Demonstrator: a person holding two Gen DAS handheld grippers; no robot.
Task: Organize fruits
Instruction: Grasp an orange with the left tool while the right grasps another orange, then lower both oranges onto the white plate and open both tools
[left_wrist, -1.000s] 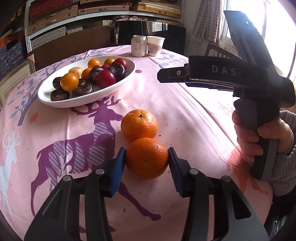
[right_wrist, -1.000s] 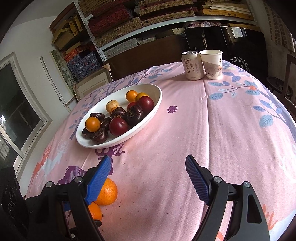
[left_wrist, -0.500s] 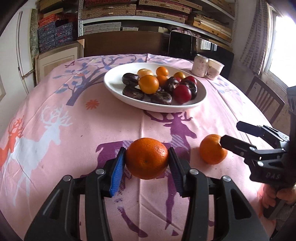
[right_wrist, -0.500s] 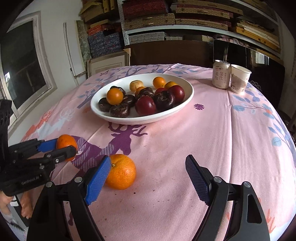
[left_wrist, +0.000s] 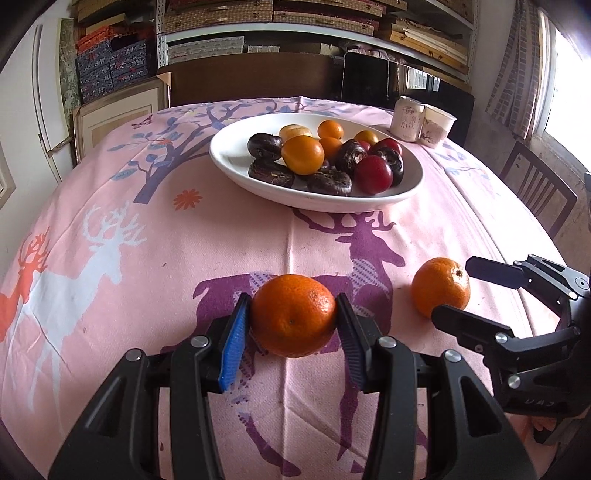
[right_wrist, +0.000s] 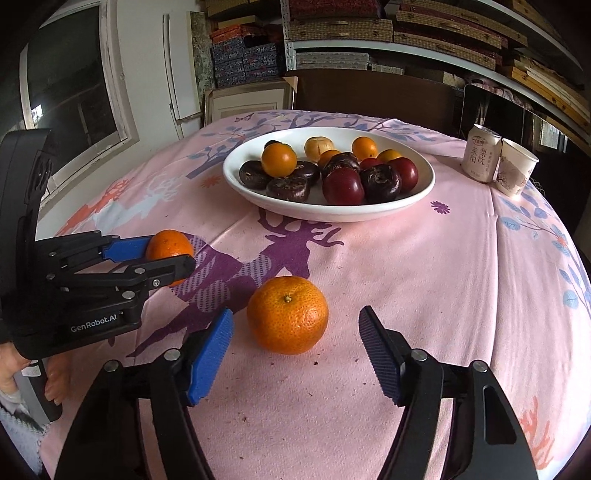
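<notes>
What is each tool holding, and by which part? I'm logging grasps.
Left tool: a mandarin, clamped across its sides. Right tool: nothing, open around the second mandarin on the tablecloth.
</notes>
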